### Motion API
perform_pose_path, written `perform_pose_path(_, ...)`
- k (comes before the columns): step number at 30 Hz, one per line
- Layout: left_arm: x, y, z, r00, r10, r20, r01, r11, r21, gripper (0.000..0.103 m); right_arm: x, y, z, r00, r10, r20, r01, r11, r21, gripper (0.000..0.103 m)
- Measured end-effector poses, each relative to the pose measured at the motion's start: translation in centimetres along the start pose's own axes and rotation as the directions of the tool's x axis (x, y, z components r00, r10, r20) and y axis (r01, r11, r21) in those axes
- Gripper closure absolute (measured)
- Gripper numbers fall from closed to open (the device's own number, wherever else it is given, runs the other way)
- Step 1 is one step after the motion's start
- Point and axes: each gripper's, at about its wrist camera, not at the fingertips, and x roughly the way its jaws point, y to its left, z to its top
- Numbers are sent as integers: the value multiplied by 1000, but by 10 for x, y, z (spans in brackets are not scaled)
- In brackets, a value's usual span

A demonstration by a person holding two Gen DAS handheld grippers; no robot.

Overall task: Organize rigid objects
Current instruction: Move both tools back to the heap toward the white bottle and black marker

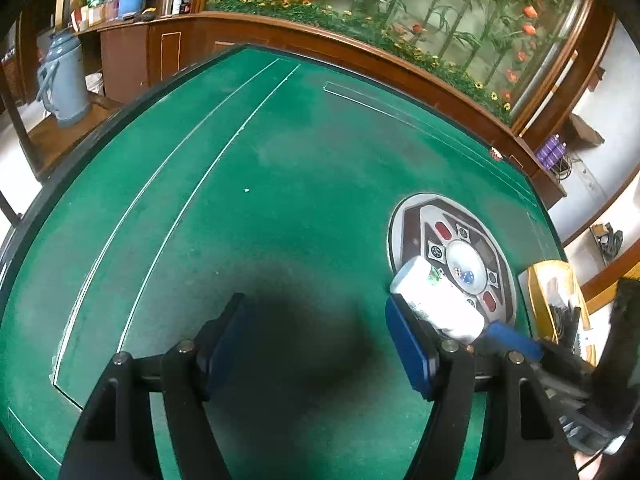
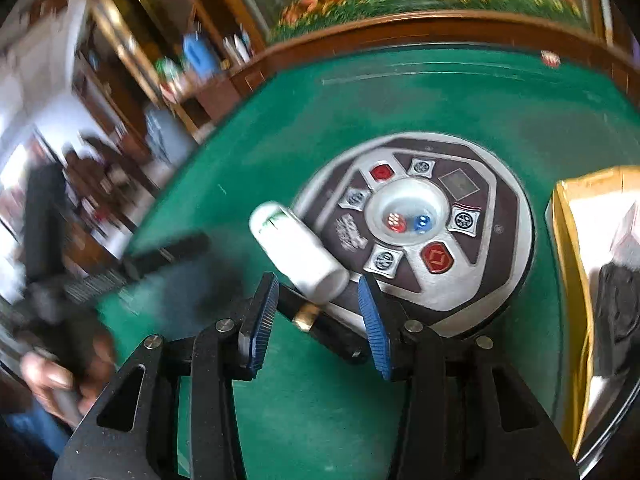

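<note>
White cylindrical plastic bottle [image 2: 298, 254] with a green printed label: lies tilted, its rounded end up and away. Lower end sits between the blue pads of the right tongs [image 2: 318, 314], overlapping the round silver control panel [image 2: 472, 292] on the green tabletop [image 2: 320, 400].

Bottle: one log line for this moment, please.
bottle lying by dice panel | left tongs open, empty | right tongs open at bottle

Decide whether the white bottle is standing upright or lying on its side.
On its side: the white bottle runs lengthwise, slanted, over the green table, not standing on an end.
</note>
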Motion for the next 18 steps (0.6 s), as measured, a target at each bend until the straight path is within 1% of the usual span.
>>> perform_pose_path(1, 0, 0, 0, 1000, -2, -2, 2, 1000, -3, 33, 4, 1, -3, 999, 47, -27, -47, 999, 0, 61)
perform_pose_path(2, 0, 0, 0, 1000, -7, -2, 7, 1000, -5, 33, 6, 3, -5, 997, 71, -42, -72, 997, -6, 61)
perform_pose_path(3, 0, 0, 0, 1000, -6, -2, 6, 1000, -3, 33, 8, 8, -8, 995, 79, -61, -81, 996, -31, 61)
perform_pose_path(4, 0, 0, 0, 1000, -3, 0, 3, 1000, -1, 33, 9, 20, -15, 995, 59, -78, -65, 994, -84, 61)
perform_pose_path(6, -1, 0, 1, 1000, 1, 3, -1, 1000, -1, 33, 11, 39, -23, 997, -4, -76, -10, 984, -180, 61)
perform_pose_path(7, 0, 0, 0, 1000, 1, 1, -1, 1000, -2, 33, 14, 48, -25, 997, -34, -67, 19, 978, -207, 61)
perform_pose_path(9, 1, -1, 0, 1000, 1, -6, -1, 1000, 1, 33, 16, 53, -25, 996, -78, -49, 65, 974, -218, 62)
perform_pose_path(10, 2, -2, 0, 1000, 3, -8, -3, 1000, 5, 33, 22, 54, -26, 992, -112, -54, 97, 969, -227, 68)
perform_pose_path(11, 3, -2, 0, 1000, 6, -10, -6, 1000, 7, 33, 21, 56, -28, 990, -138, -32, 127, 962, -242, 79)
perform_pose_path(12, 3, -2, 0, 1000, 7, -12, -7, 1000, 8, 33, 19, 55, -28, 989, -147, -36, 134, 962, -239, 85)
perform_pose_path(14, 4, 0, 0, 1000, 5, -16, -5, 1000, 5, 33, 14, 54, -26, 993, -105, -63, 88, 970, -226, 85)
perform_pose_path(15, 4, 1, 0, 1000, 6, -16, -6, 1000, 2, 33, 9, 55, -27, 995, -69, -66, 53, 973, -224, 85)
perform_pose_path(16, 4, 2, 1, 1000, 7, -17, -7, 1000, -2, 33, 1, 55, -27, 999, -8, -51, -3, 979, -202, 85)
perform_pose_path(17, 4, 3, 1, 1000, 5, -19, -5, 1000, -8, 33, -7, 54, -24, 999, 23, -30, -28, 983, -180, 85)
perform_pose_path(18, 4, 4, 2, 1000, -1, -22, 1, 1000, -18, 33, -16, 53, -23, 1000, 29, 0, -28, 986, -164, 85)
